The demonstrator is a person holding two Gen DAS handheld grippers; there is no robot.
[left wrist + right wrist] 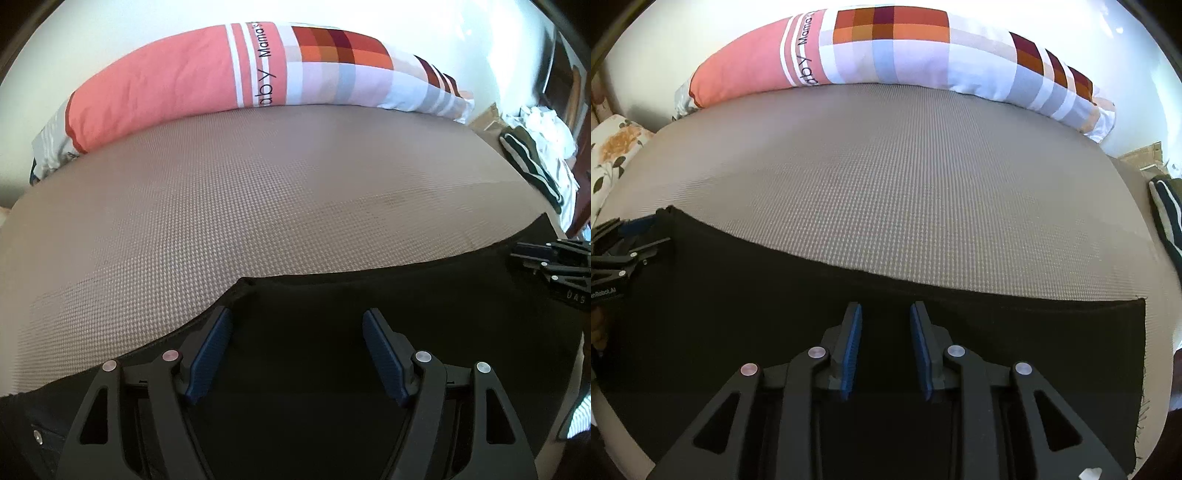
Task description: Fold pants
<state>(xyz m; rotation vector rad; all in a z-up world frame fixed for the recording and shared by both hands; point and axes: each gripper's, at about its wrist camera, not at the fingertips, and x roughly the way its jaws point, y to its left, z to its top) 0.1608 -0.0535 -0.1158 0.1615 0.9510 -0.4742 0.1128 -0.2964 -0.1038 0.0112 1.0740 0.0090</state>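
Black pants (332,295) lie flat on the beige textured mattress (221,184), along its near edge. My left gripper (297,321) is open, hovering just over the pants near their far edge, with nothing between the blue pads. My right gripper (885,314) is open with a narrower gap, over the pants (775,288) near their far edge, and also empty. The right gripper also shows at the right edge of the left wrist view (517,251). The left gripper shows at the left edge of the right wrist view (653,232), at the pants' left corner.
A long pink and checked pillow (207,74) lies along the far side of the mattress (886,166) against a white wall. A pile of striped and white clothes (535,147) sits at the right. A floral cushion (613,155) is at the left.
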